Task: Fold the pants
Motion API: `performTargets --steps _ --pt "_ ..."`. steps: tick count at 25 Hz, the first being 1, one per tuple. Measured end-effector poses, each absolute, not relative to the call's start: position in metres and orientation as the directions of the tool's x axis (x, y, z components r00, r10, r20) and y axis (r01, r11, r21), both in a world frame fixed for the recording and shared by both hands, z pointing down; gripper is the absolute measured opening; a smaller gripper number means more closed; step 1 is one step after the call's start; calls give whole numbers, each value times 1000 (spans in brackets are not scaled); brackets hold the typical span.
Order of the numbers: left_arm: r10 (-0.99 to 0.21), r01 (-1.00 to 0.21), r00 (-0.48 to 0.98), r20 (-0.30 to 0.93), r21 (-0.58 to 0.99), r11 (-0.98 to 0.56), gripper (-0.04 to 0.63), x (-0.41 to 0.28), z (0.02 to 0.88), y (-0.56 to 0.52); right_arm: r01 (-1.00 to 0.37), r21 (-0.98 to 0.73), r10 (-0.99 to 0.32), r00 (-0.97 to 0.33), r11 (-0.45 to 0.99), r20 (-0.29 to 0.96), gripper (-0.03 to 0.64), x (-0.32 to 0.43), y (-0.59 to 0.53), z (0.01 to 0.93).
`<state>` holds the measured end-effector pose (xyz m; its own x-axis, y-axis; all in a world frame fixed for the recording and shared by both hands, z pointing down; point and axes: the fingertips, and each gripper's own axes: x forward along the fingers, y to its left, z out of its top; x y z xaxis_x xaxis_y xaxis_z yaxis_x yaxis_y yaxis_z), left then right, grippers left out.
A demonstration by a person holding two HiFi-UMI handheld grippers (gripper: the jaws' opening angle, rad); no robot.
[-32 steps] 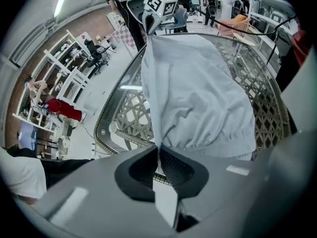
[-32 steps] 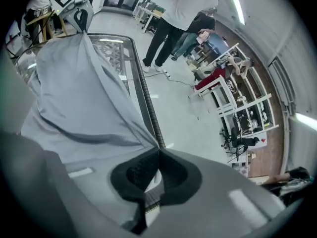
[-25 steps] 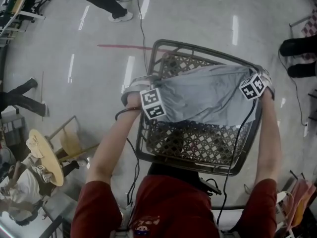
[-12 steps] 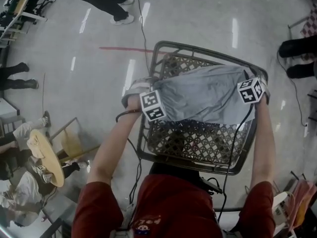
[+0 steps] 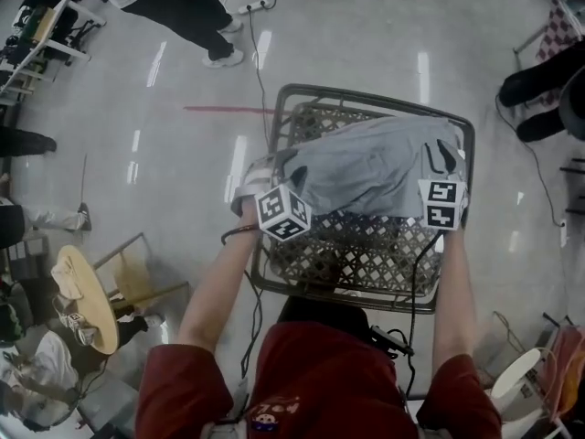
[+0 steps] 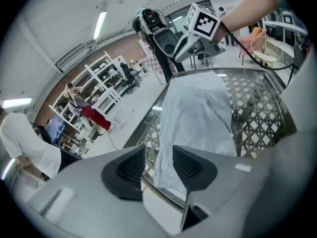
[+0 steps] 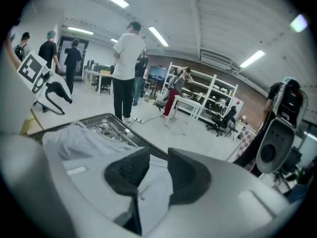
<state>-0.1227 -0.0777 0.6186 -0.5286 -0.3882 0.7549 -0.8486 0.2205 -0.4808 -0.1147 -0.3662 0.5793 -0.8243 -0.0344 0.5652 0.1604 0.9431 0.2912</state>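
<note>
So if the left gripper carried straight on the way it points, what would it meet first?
Most likely the grey pants: their edge shows dead ahead in the gap of the left gripper, whose jaws have just been opening; depth is unclear.

A dark, metal-framed rectangular table with an open woven lattice top fills the middle of the head view, standing on a pale glossy floor. The light grey fabric pants lie rumpled across the upper half of the table, reaching from near its left rim to near its right rim; the lattice shows uncovered in the lower half. In the left gripper view the pants run up the centre over the lattice, their near end reaching the rim at lower centre. In the right gripper view the pants sit at lower left, inside the dark rim.
</note>
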Motion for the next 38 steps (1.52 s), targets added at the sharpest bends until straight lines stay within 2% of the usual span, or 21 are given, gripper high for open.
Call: performTargets --steps 5,9,18,24,27,31,38 --pt "-490 -788 -614 619 -452 417 183 -95 563 -109 40 188 -52 -886 981 462 117 -57 -357 534" --pt "-567 -745 -663 488 -358 563 183 -60 519 -131 -10 156 -66 -932 988 357 117 -7 -350 494" --pt "-641 -673 -739 208 -179 718 171 43 427 -160 -33 85 -43 -992 996 122 117 104 -313 405" --pt "-667 -686 -728 158 -155 711 128 114 402 -173 1 29 0 -1000 1000 28 115 167 -296 376" --pt "-675 -689 -725 141 -144 710 93 147 391 -177 8 16 8 -1000 1000 3 90 197 -294 363" --pt "-681 -688 -725 98 -142 712 8 175 373 -171 19 7 19 -1000 1000 -24 9 221 -280 353" --pt "-688 -690 -721 82 -171 703 6 182 363 -147 32 18 32 -999 999 -31 3 225 -248 344"
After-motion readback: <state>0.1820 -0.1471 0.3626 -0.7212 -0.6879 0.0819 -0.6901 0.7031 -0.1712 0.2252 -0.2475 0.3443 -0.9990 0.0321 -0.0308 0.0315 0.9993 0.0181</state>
